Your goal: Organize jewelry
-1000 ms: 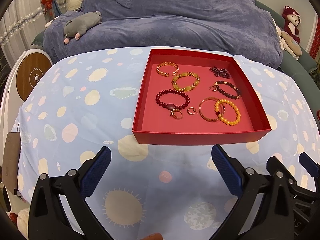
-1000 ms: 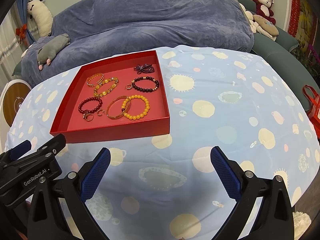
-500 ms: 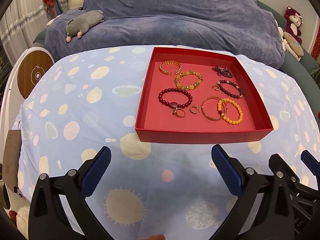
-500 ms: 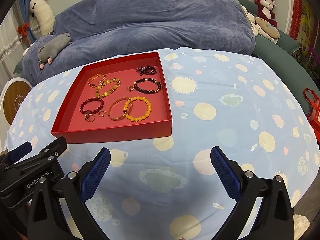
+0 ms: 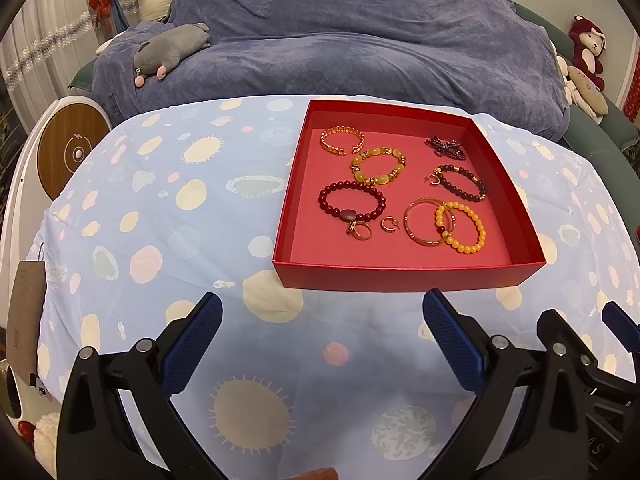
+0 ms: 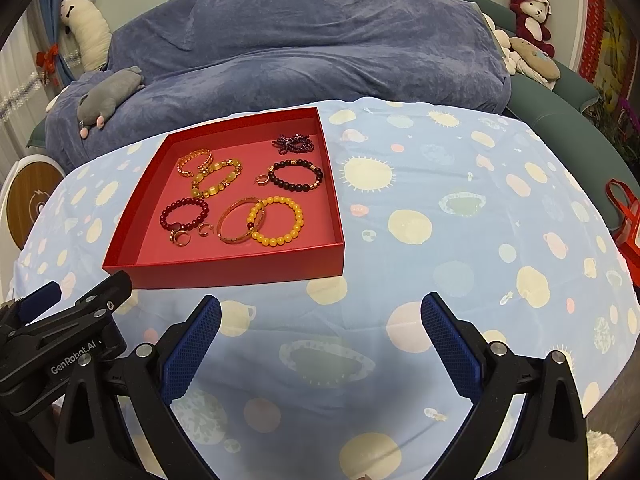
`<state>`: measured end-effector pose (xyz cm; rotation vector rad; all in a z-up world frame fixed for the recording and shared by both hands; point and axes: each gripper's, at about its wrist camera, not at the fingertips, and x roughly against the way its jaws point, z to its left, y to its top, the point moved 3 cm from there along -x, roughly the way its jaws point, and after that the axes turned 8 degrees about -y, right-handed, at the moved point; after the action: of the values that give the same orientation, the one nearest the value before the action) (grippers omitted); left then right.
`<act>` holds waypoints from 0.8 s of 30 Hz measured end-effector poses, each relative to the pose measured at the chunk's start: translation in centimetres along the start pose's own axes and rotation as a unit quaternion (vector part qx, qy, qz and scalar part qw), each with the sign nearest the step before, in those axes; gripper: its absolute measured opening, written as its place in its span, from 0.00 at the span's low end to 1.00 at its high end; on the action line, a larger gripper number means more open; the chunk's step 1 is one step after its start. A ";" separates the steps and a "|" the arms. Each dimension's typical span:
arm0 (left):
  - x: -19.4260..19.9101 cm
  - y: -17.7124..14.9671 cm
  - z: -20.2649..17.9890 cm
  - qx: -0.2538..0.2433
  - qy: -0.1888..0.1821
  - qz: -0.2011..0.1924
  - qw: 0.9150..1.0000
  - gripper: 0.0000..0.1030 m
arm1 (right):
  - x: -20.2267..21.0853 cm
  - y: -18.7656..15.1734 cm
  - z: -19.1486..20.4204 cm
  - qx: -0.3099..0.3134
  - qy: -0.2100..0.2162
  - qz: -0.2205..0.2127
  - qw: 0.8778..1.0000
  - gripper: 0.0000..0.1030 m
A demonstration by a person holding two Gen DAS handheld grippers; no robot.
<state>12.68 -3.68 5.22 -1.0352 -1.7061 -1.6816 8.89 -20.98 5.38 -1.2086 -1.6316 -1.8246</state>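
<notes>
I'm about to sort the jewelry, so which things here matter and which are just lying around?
For the job: red tray; yellow bead bracelet; dark red bead bracelet; gold bangle; gold ring.

Lying about: grey plush toy; red plush toy; patterned tablecloth.

- A table under a pale blue cloth (image 5: pixel 168 216) printed with suns and planets fills the foreground.
- Behind it stands a teal sofa (image 6: pixel 568 92) draped in a blue-grey blanket (image 5: pixel 360 40).
- A grey plush toy (image 5: pixel 168 50) lies on the blanket.
- A red plush toy (image 6: pixel 530 12) sits at the sofa's right end.
- White curtains (image 5: pixel 36 40) hang at the left.
</notes>
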 end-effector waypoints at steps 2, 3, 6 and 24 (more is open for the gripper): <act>0.0 0.0 0.0 0.000 0.000 0.000 1.000 0.93 | 0.0 0.0 0.0 0.000 0.000 -0.001 1.000 0.94; 0.0 0.0 0.0 0.001 0.000 0.001 1.000 0.93 | 0.0 0.0 0.0 0.000 0.000 -0.001 1.000 0.94; 0.0 0.0 -0.1 -0.002 0.001 0.000 1.000 0.93 | 0.0 0.0 0.0 -0.001 0.000 0.000 1.000 0.94; -0.2 -0.3 0.4 0.002 0.015 -0.004 1.000 0.93 | 0.1 0.1 0.3 0.010 0.003 -0.002 1.000 0.94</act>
<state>12.58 -3.33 4.87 -0.9985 -1.6961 -1.6887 9.04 -20.73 5.47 -1.1910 -1.6451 -1.8088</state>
